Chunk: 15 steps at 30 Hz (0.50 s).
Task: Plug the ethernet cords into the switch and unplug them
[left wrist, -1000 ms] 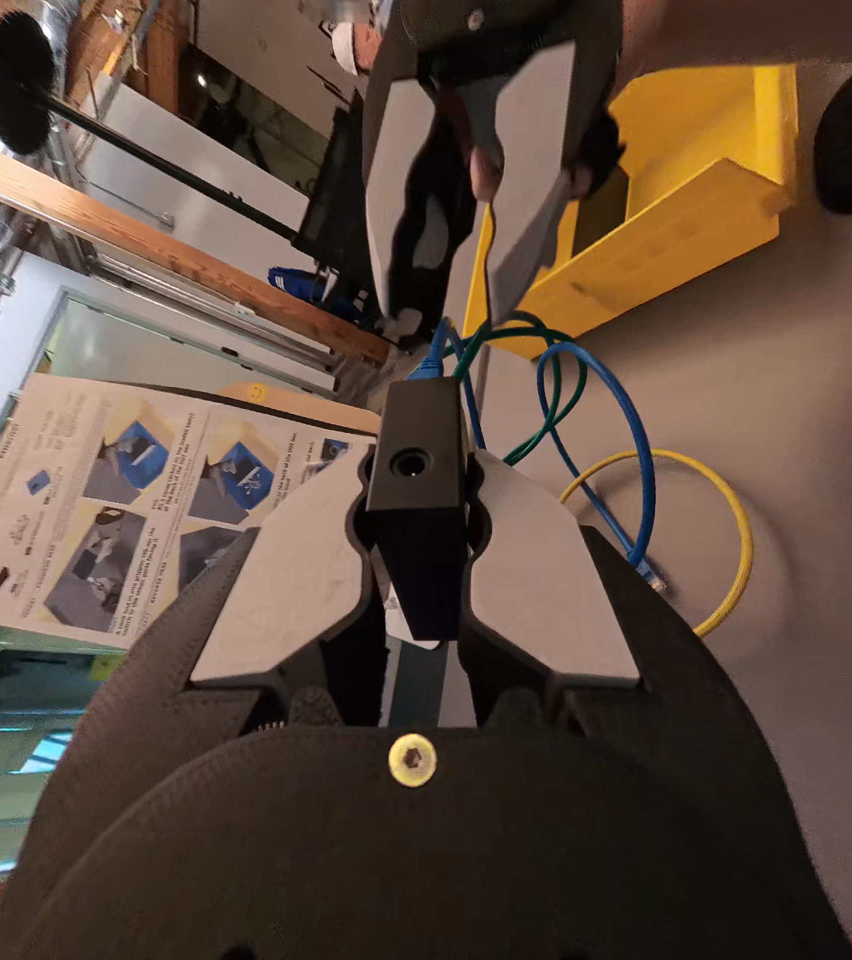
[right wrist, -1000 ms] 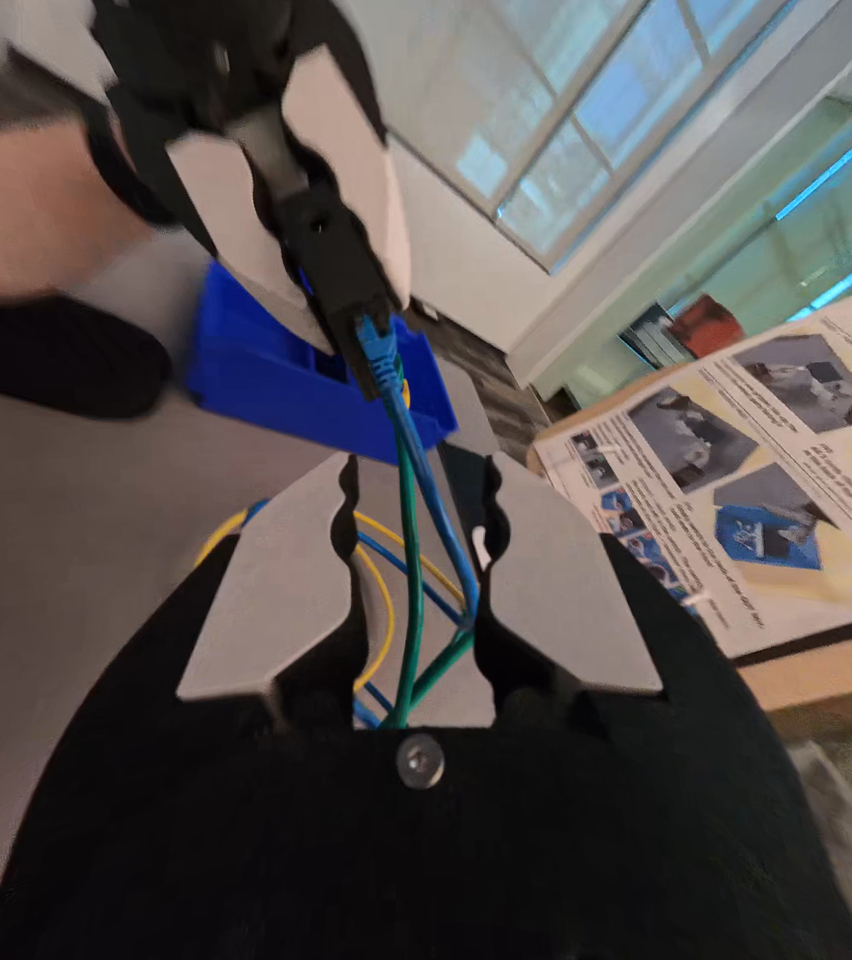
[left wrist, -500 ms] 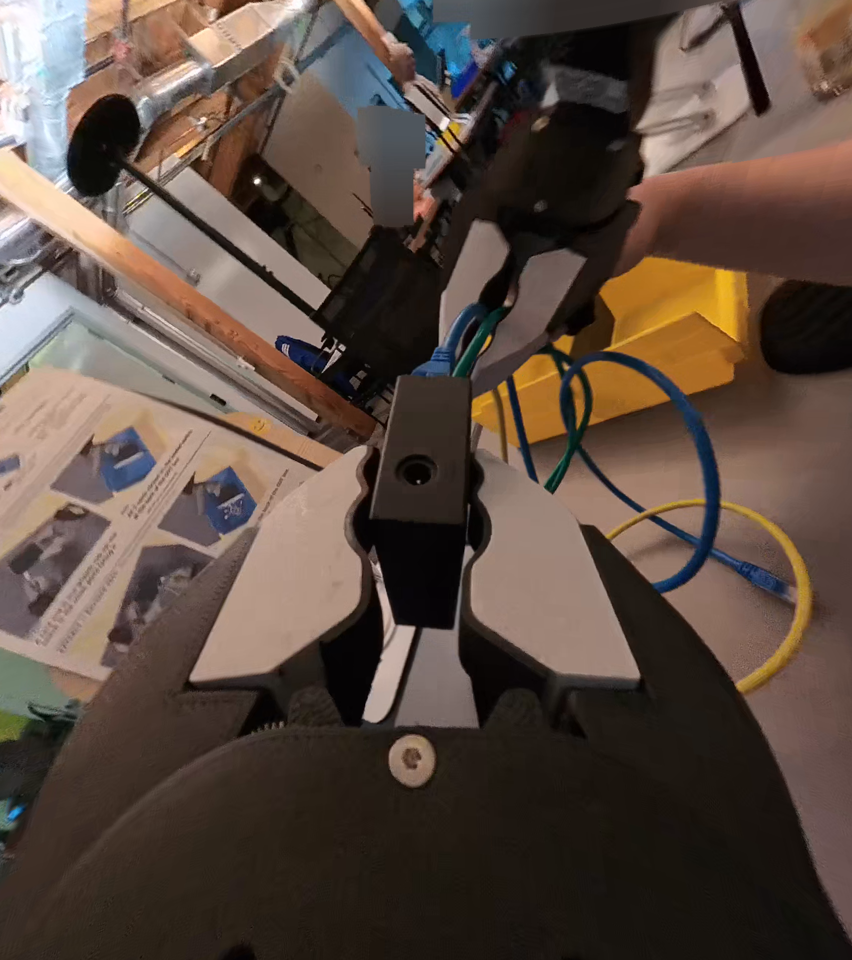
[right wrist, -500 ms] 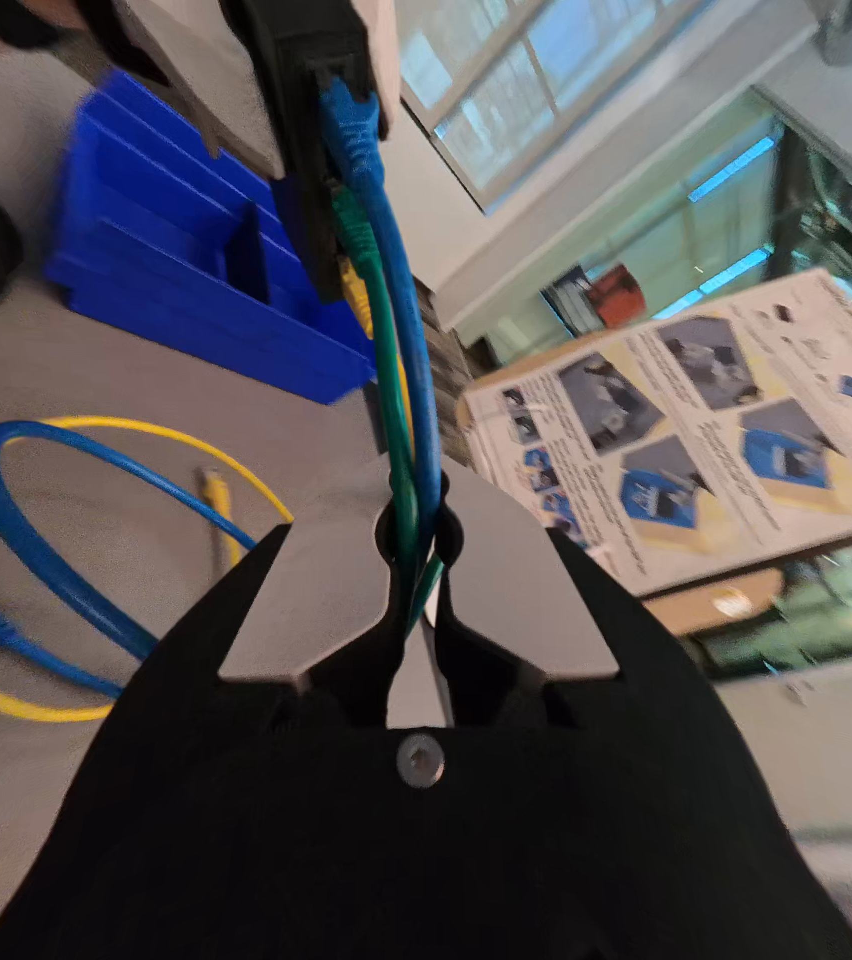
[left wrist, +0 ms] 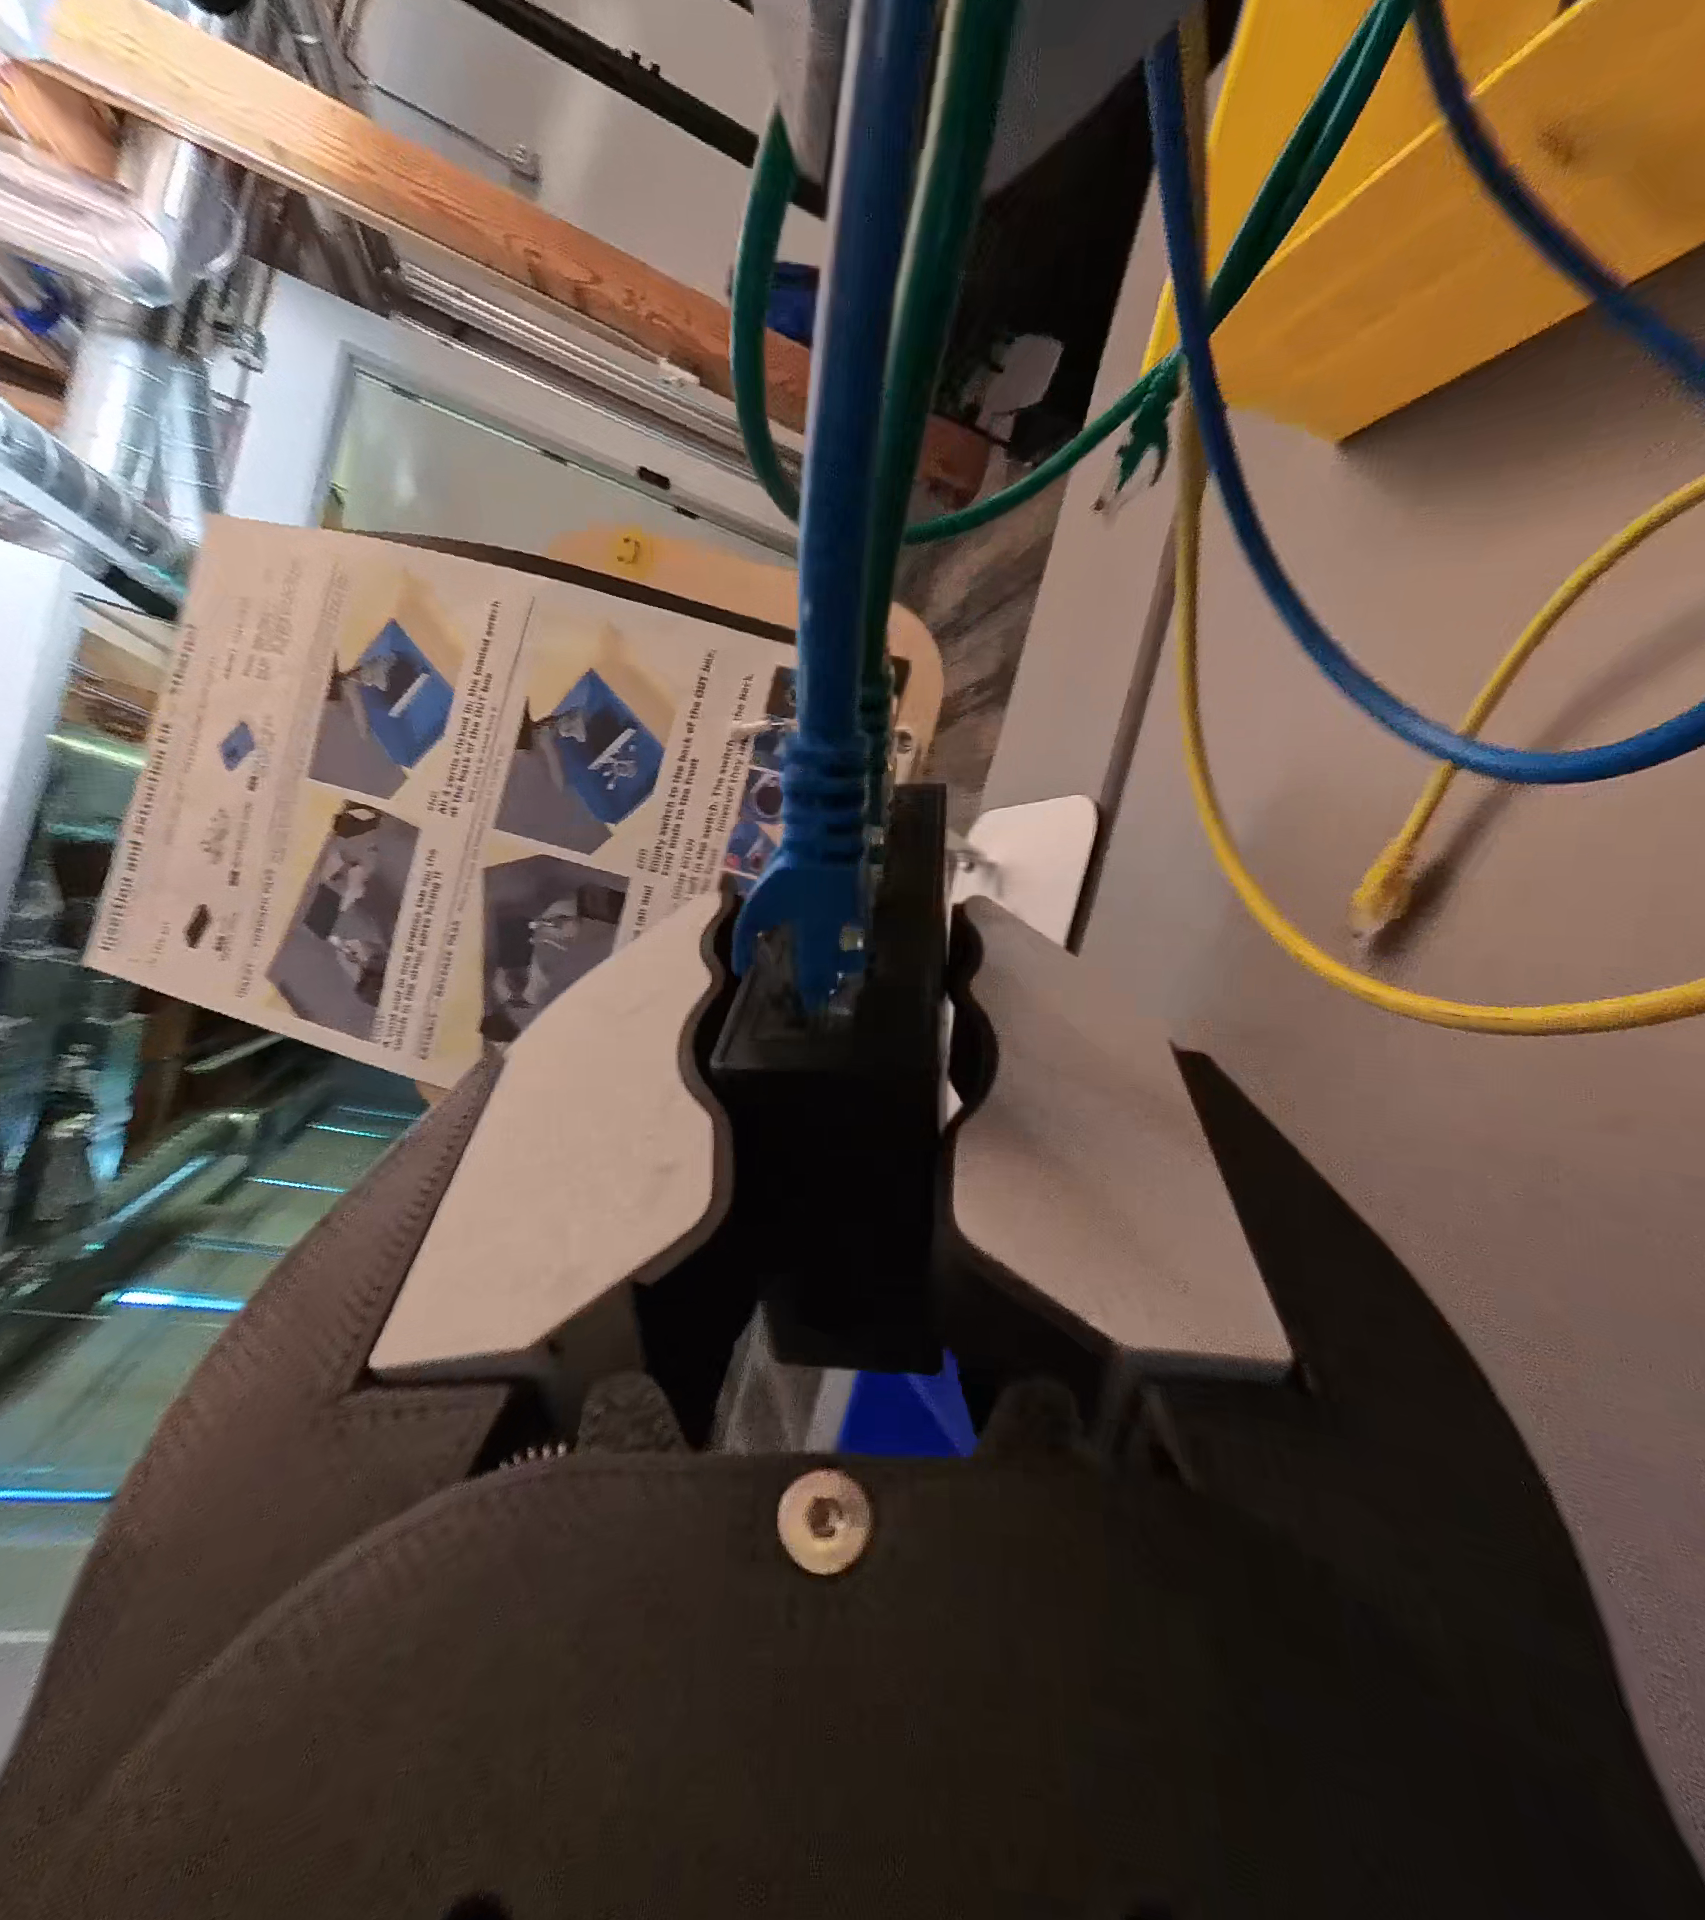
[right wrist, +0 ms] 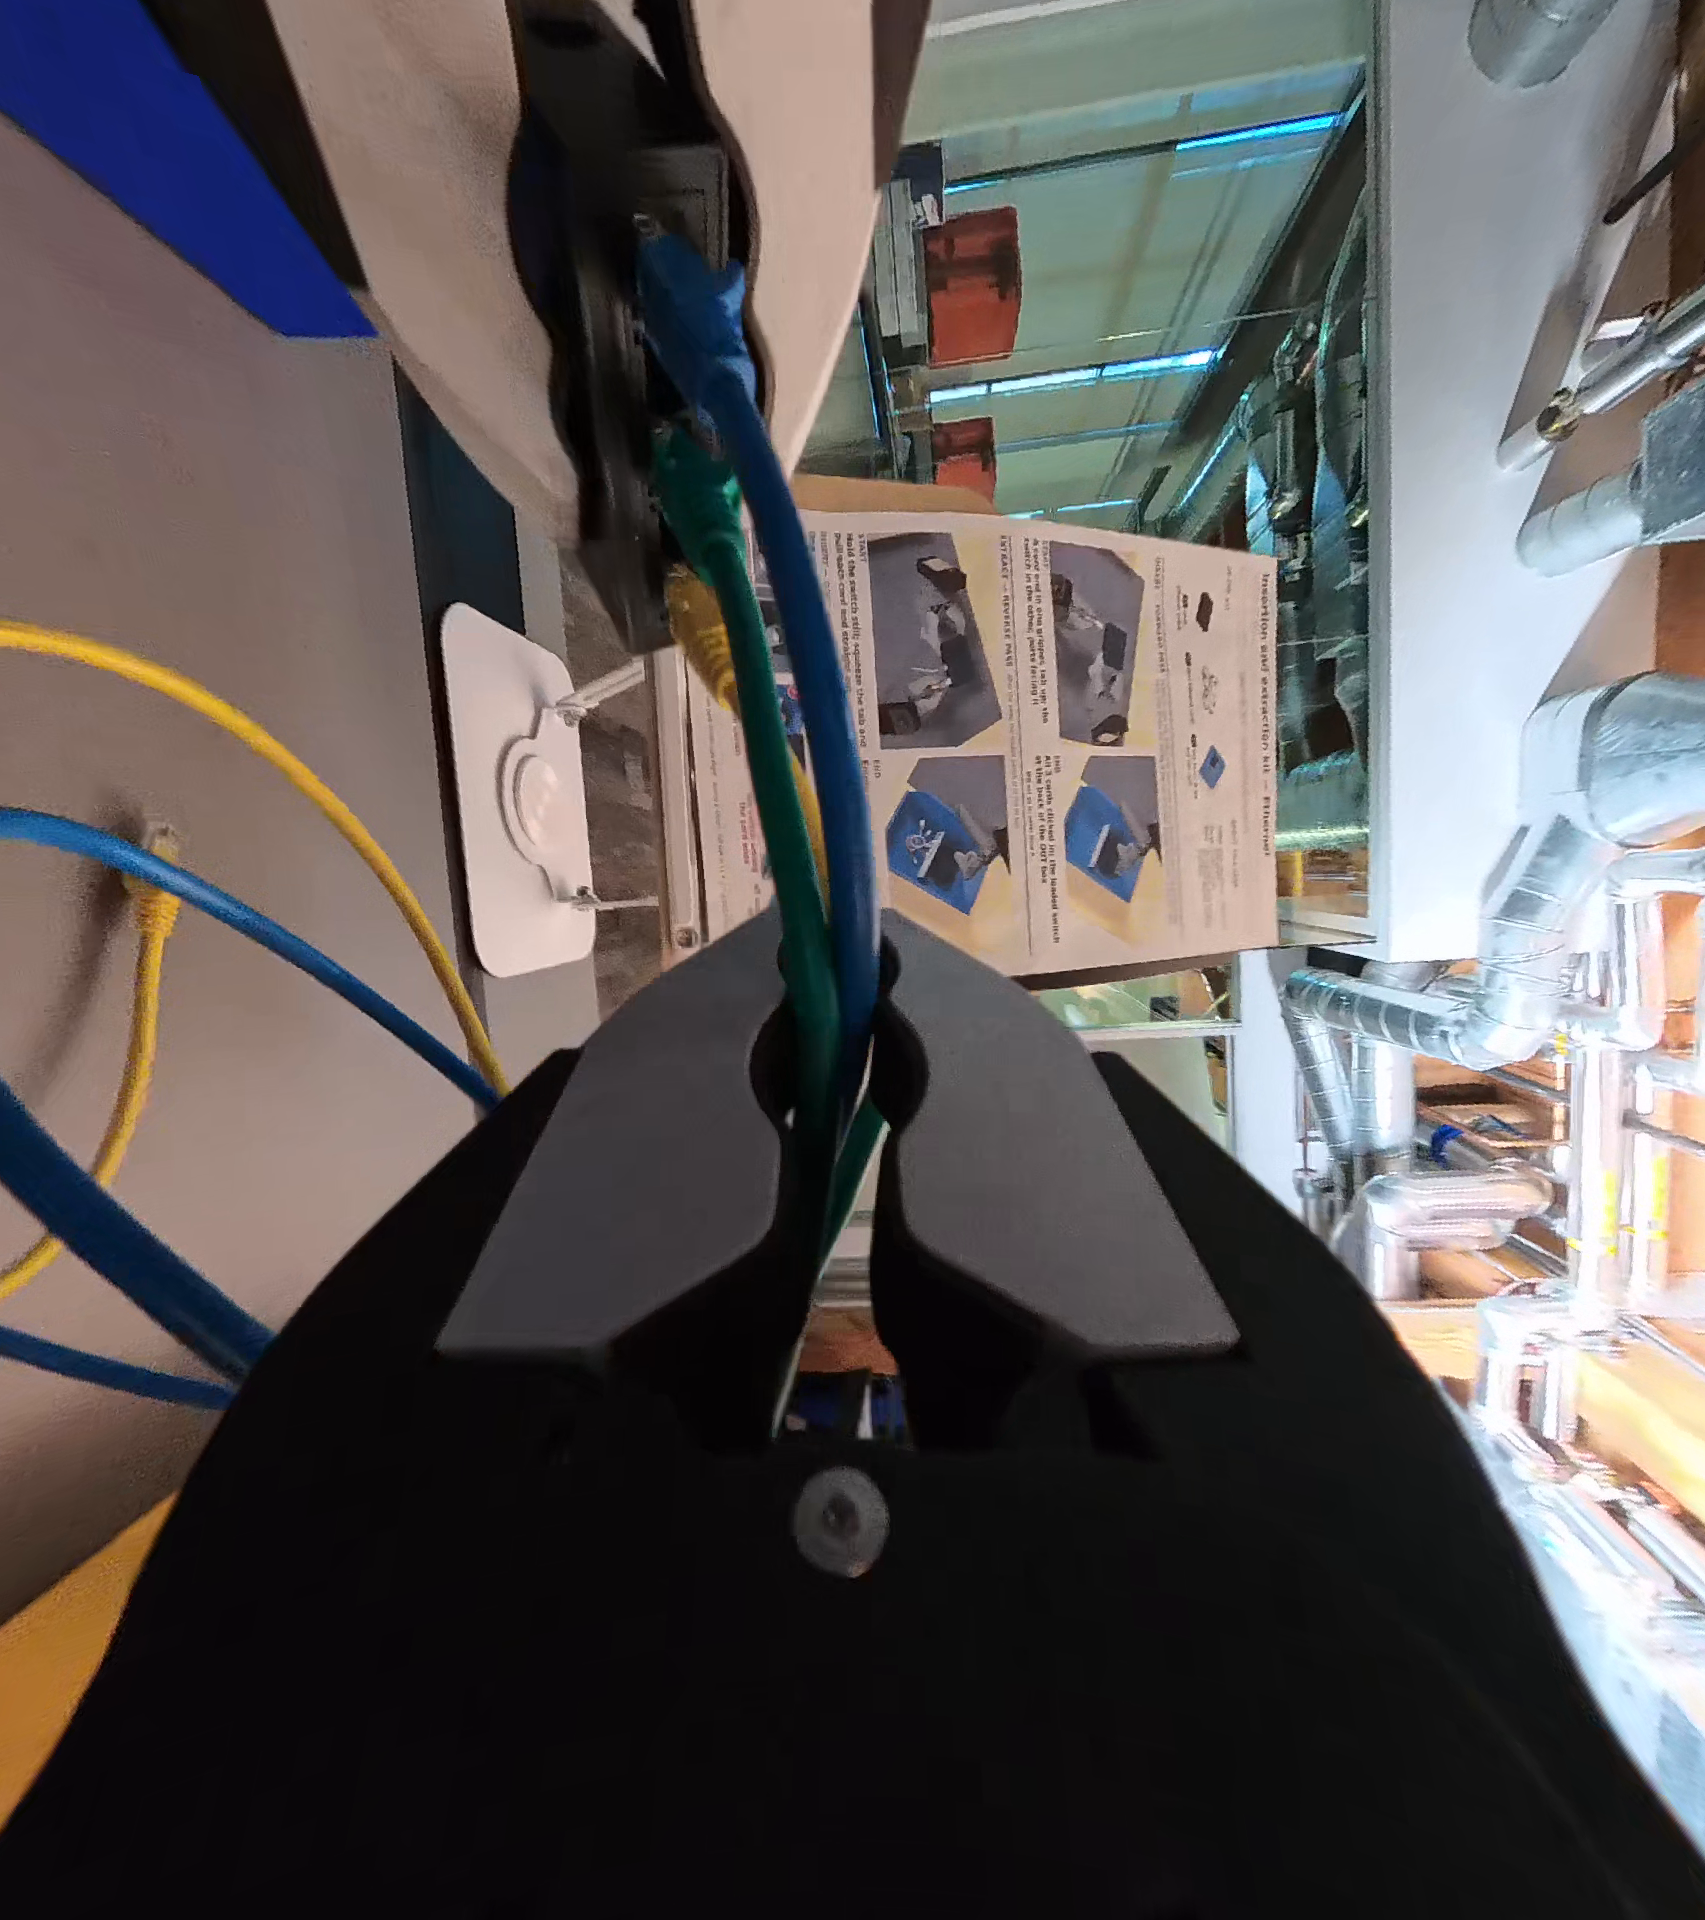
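left tongs clamped on a black switch, gripped by its two sides, port face turned away from the camera. blue cord plugged into the nearest port, with a green cord plugged just behind it. right tongs closed around the blue cord and green cord together, a short way along from the switch. in the right wrist view, three plugs in a row on the switch: blue, then green, then yellow. yellow cord plugged in beside the green one and running down behind it toward the tongs; cannot tell whether pinched as well. loose ends hanging and looping over the grey table: a yellow plug dangling free, a green plug free near the yellow bin, a blue loop sweeping past. blue bin at the table's far edge beside the switch. printed instruction sheet propped behind, pictures and text on it. small white stand on the table near the sheet. pipes and wooden beams in the background.
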Each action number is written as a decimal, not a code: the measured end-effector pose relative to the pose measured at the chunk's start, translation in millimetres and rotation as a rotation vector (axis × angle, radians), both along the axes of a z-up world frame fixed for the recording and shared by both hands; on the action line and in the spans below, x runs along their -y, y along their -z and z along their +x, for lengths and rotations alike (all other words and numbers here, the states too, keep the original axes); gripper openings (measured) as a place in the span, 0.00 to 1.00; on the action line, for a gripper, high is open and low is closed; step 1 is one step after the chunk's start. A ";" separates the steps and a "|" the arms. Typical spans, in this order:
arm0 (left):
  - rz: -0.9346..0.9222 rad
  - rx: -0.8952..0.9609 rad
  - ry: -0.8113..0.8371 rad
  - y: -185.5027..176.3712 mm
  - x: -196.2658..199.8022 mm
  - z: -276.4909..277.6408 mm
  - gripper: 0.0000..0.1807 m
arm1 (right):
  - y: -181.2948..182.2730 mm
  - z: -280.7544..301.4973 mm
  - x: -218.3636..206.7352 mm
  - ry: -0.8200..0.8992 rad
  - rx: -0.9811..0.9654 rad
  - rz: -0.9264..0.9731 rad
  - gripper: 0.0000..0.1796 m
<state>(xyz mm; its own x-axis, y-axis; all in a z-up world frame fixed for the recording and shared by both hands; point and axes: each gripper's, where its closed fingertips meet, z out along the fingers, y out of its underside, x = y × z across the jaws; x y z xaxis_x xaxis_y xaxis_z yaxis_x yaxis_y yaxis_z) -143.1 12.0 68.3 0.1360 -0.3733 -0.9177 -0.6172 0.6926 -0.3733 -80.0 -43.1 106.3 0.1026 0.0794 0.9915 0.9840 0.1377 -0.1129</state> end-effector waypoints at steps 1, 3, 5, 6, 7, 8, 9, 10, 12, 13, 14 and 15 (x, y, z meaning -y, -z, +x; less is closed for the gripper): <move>0.021 0.011 0.002 -0.8 -1.8 0.3 0.20 | -0.1 -0.8 1.1 0.010 0.018 0.006 0.04; 0.036 0.019 -0.011 -0.9 -6.6 -0.4 0.20 | 0.5 -3.8 3.0 0.017 0.057 0.019 0.04; 0.078 0.019 -0.042 -2.3 -12.7 -2.8 0.24 | 2.0 -8.4 4.8 0.008 0.074 0.019 0.04; 0.078 0.014 -0.038 -1.6 -12.9 -3.2 0.23 | 2.5 -9.6 5.3 0.007 0.079 0.019 0.04; 0.064 0.006 -0.027 0.2 -12.2 -3.4 0.21 | 2.9 -9.7 5.5 0.010 0.088 0.021 0.04; 0.057 -0.002 -0.022 1.0 -12.1 -3.5 0.20 | 3.5 -9.6 5.5 0.009 0.097 0.022 0.04; 0.073 0.000 -0.029 -0.6 -13.4 -4.1 0.20 | 4.8 -9.4 5.2 0.006 0.098 0.015 0.04; 0.106 0.003 -0.039 -2.9 -14.5 -4.7 0.20 | 5.7 -8.6 4.4 0.008 0.093 0.009 0.04; 0.173 0.006 -0.059 -7.5 -15.8 -5.9 0.19 | 7.6 -7.4 3.0 0.003 0.083 0.000 0.04; 0.184 -0.003 -0.066 -7.7 -16.0 -6.2 0.20 | 10.4 -7.2 2.6 -0.009 0.065 -0.023 0.05; 0.182 -0.015 -0.074 -6.7 -16.4 -6.3 0.20 | 12.8 -6.2 2.0 -0.013 0.040 -0.050 0.07; 0.175 -0.021 -0.084 -6.1 -16.9 -6.5 0.20 | 12.1 -5.4 1.2 -0.014 0.016 -0.055 0.12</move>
<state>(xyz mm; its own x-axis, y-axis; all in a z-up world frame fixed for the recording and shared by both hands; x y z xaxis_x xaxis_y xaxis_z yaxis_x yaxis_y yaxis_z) -149.6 28.9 74.3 0.1398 -0.1958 -0.9706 -0.6821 0.6915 -0.2378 -85.4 -44.3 94.2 0.0852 0.1354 0.9871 0.9838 0.1455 -0.1048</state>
